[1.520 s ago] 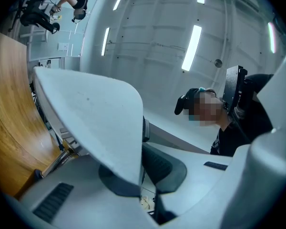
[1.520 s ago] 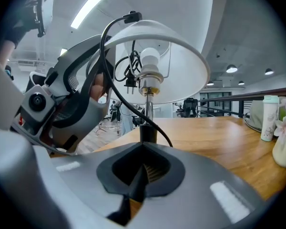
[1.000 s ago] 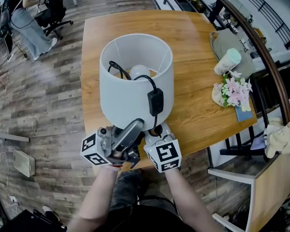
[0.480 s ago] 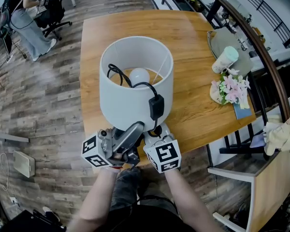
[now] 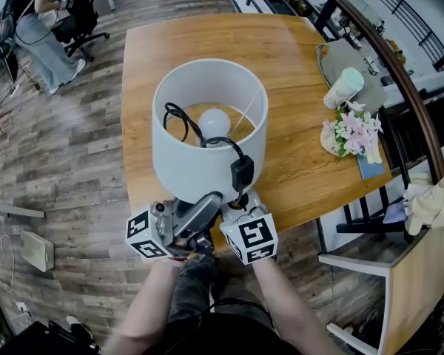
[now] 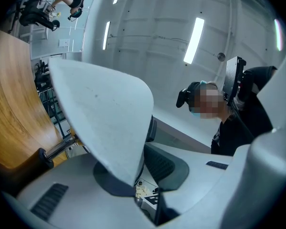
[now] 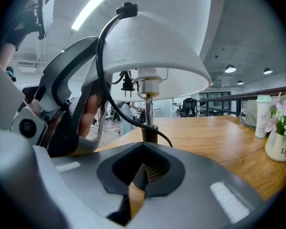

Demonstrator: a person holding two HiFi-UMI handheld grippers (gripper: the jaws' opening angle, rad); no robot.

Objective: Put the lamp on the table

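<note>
1. Head view: the wooden bench (image 5: 296,58) spreads out ahead of both hand-held grippers. Its near edge runs just in front of them, with plank floor (image 5: 66,161) off to the left of the left one.
2. Lamp (image 5: 200,161): upright, with its white drum shade directly above and ahead of the two hand-held grippers, over the near part of the bench. In the right gripper view its metal stem and dark foot (image 7: 150,133) sit at the bench's near edge. Whether the foot bears on the wood cannot be told.
3. Left hand-held gripper (image 6: 140,187): tilted upward, jaws clamped on the lower rim of the shade. The white fabric runs down into the narrow slot between them.
4. Right hand-held gripper (image 7: 140,168): close to level, jaws together. The lamp's foot is just beyond the tips. Whether they nip it cannot be told.
5. Flower pot (image 5: 353,135): on the bench, well to the right of the right hand-held gripper. A pale tumbler (image 5: 345,89) stands just beyond it.
6. Black cord (image 5: 179,117): looped inside the shade beside the bulb (image 5: 214,120), then draped over the rim toward the hand-held grippers.
7. Cord switch (image 5: 243,172): hangs against the outside of the shade, just above the right hand-held gripper.
</note>
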